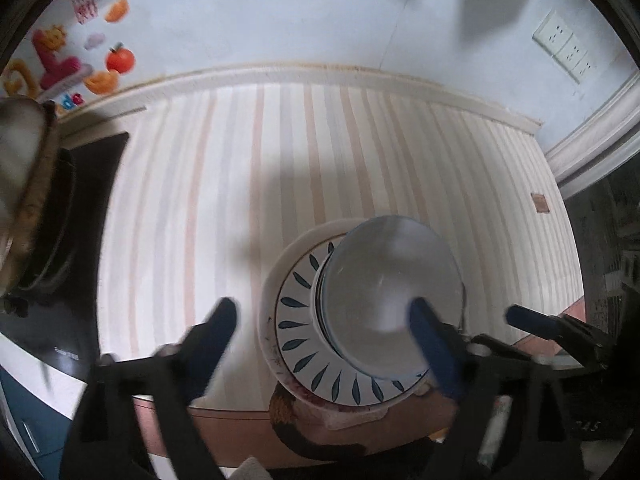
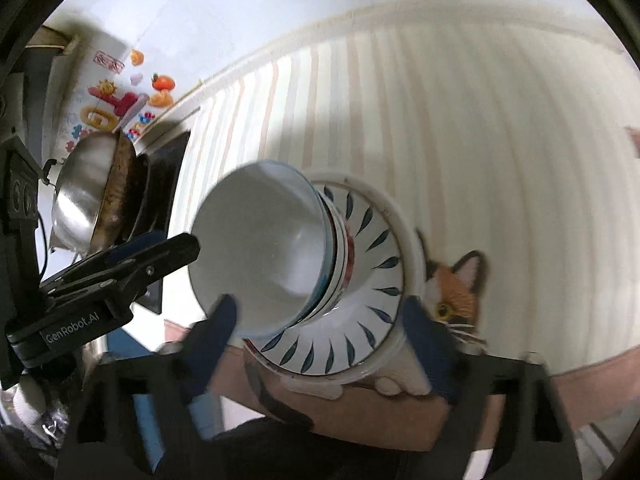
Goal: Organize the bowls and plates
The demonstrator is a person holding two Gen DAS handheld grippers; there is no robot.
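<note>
A stack stands near the front edge of the striped mat: a large white plate (image 1: 269,312), a leaf-pattern plate (image 1: 298,332) on it, and several nested bowls with a white, blue-rimmed bowl (image 1: 390,280) on top. The stack also shows in the right wrist view: white plate (image 2: 410,240), leaf plate (image 2: 360,320), top bowl (image 2: 260,240). My left gripper (image 1: 324,316) is open over the stack's left side, its right finger (image 1: 432,344) over the bowl. My right gripper (image 2: 320,320) is open and straddles the stack's near edge. The left gripper shows in the right wrist view (image 2: 160,248).
The striped mat (image 1: 280,152) covers the counter up to the white wall. A black cooktop (image 1: 76,264) with a steel wok (image 2: 84,188) lies at the left. Fruit stickers (image 1: 116,56) are on the wall. A fox picture (image 2: 456,292) is on the mat by the stack. Wall sockets (image 1: 564,46) are at right.
</note>
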